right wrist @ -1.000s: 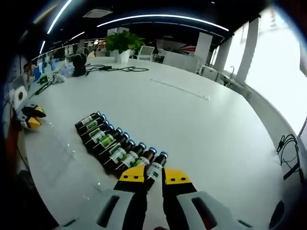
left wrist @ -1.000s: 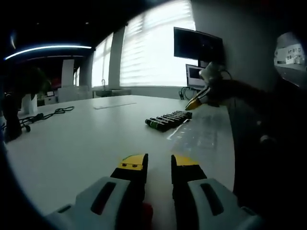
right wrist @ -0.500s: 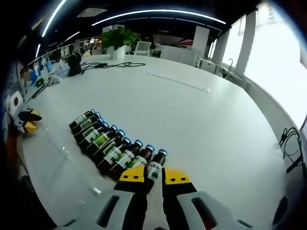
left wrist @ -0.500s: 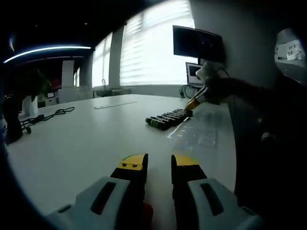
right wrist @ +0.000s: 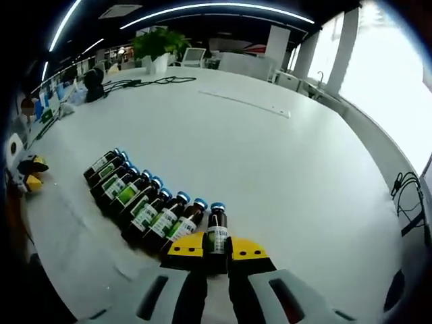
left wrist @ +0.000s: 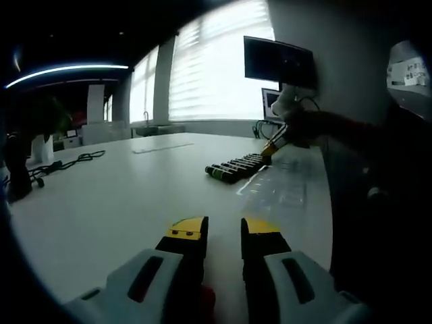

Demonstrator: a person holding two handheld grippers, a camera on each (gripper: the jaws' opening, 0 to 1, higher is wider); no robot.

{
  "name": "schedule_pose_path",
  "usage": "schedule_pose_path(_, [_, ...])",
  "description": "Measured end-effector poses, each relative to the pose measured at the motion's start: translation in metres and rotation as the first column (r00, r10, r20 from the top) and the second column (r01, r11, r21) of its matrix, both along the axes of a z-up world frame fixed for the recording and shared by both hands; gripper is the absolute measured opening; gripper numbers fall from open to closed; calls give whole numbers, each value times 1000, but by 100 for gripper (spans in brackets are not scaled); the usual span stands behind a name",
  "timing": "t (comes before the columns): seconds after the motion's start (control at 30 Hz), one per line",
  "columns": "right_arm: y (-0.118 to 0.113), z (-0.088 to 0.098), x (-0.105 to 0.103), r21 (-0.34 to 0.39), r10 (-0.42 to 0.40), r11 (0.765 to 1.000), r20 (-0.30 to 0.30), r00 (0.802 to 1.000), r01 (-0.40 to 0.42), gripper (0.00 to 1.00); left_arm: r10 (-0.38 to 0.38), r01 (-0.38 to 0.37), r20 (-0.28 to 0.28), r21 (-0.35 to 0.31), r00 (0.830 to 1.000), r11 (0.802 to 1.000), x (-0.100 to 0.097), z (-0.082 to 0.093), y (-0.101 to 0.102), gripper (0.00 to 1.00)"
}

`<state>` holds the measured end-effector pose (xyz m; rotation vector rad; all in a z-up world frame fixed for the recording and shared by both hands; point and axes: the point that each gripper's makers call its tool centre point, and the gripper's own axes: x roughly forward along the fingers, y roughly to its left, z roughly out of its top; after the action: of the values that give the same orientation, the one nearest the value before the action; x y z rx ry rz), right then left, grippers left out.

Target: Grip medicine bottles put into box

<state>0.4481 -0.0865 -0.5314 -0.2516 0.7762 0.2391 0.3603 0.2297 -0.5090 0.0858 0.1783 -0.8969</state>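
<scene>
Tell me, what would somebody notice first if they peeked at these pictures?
First, the row of small dark glass bottles with blue caps, lying side by side on the big white table. The right gripper has its yellow-tipped fingers around the end bottle. The left gripper hangs open above bare tabletop, with dark screens beyond by the bright window.

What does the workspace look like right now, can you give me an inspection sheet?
Surface: white table, broad and mostly bare.
Job's things: a row of bottles lying side by side; the end bottle sits between the right gripper's jaws. A clear box lies beside the row.
Clutter: a dark object and small items at the far edge, too small to tell.
Grippers: right gripper closed on the end bottle; left gripper open above bare table, holding nothing.
Cables: a black cable on the far side; more cables at the window edge.
Surroundings: plant, bright windows, monitors.
</scene>
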Motion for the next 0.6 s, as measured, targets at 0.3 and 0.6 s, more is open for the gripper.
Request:
schedule_pose_path(0.3, [0,0,-1,10,-14,1000,-5,1000,14,7,1,-1,-2,-2,1000,1000,0,0,0,14])
schedule_pose_path(0.6, [-9,15,-7,26,-46,999,41,998,45,7,3,-3,-4,-5,1000,1000,1,0,1,14])
